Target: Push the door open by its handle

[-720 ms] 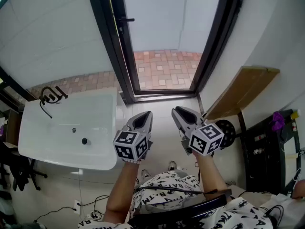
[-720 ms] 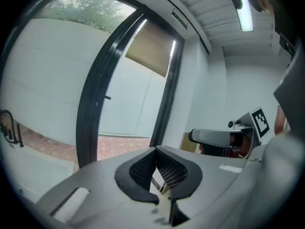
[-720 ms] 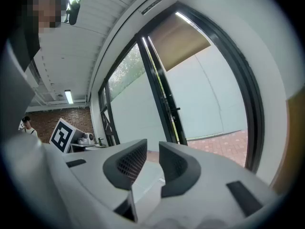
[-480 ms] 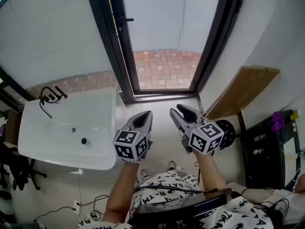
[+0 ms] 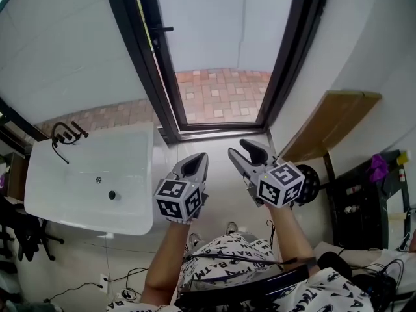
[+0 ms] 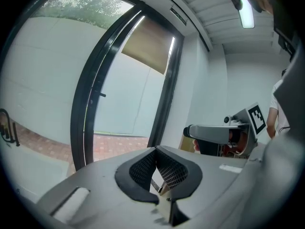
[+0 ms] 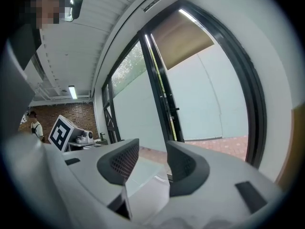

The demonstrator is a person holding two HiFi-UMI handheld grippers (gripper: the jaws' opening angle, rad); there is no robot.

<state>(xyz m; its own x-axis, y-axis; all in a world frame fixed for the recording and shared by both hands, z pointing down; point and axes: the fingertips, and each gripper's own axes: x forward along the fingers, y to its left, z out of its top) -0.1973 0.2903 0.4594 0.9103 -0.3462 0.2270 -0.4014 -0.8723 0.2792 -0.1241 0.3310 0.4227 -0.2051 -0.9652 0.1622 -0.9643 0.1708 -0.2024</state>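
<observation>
Head view: two grippers low in frame, well apart from the black-framed glass door (image 5: pixel 153 64).
Left gripper (image 5: pixel 195 163) is clenched, nothing between its jaws; right gripper (image 5: pixel 242 148) is released and empty. The small black lever handle (image 5: pixel 164 28) sits upper left of centre, untouched.

The right gripper (image 7: pixel 151 149) has its two fingers (image 7: pixel 187 168) set apart, with nothing between them. A white surface (image 7: pixel 143 173) is visible through the gap. Ahead stands the door (image 7: pixel 159 89), a black upright member carrying a small dark handle (image 7: pixel 174 109) that projects to the right. Right of it, the opening shows a pale wall and red paving (image 7: pixel 228 140). At far left is the left gripper (image 7: pixel 86 136) with its marker cube (image 7: pixel 61 132).
</observation>
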